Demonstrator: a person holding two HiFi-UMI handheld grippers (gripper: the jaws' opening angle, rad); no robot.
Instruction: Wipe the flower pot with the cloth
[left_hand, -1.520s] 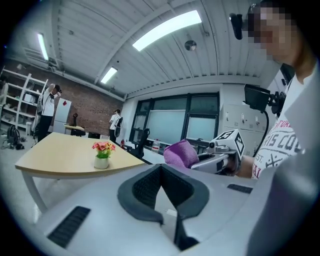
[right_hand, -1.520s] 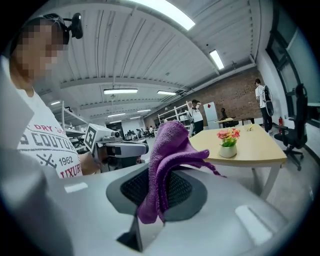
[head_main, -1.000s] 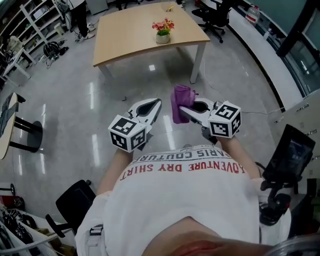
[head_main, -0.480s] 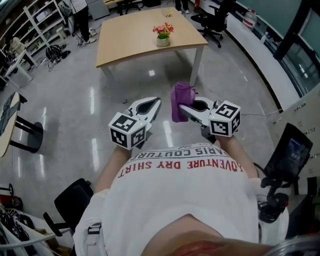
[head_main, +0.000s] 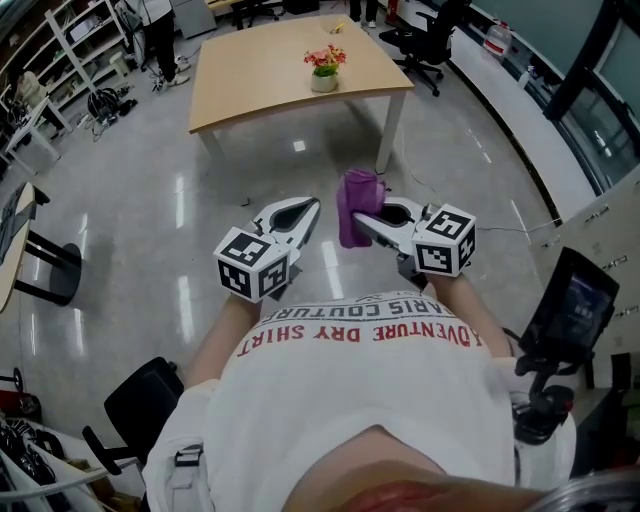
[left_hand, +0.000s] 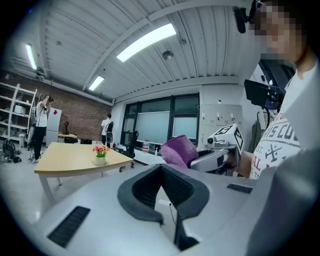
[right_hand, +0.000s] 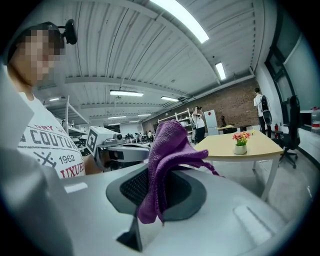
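**Cloth in hand, pot still across the room**

Head view: the person stands on the open floor with both tools held out in front. The right gripper (head_main: 362, 217) is clamped on a bunched purple cloth (head_main: 357, 203). The left gripper (head_main: 311, 204) sits just beside it at about nine o'clock, jaws together and carrying nothing. The flower pot (head_main: 323, 82) stands upright on the wooden table (head_main: 260, 75), well away at roughly twelve o'clock from both tips. Neither hand looks clearly nearer, though I'd say the cloth hand is the one that has to reach it.

Left gripper view: the dark pads meet at their tips with nothing between them. The small white pot (left_hand: 100, 160) with its pink flowers is at ten o'clock on the tabletop, and the cloth (left_hand: 178, 149) pokes up just beyond the jaws.

Right gripper view: the cloth (right_hand: 166, 150) rises out of the pinched jaws and droops over them. The pot (right_hand: 240, 149) sits at about two o'clock, far off on the table (right_hand: 260, 145). Wiping has not begun, and to my eye closing that gap comes first.
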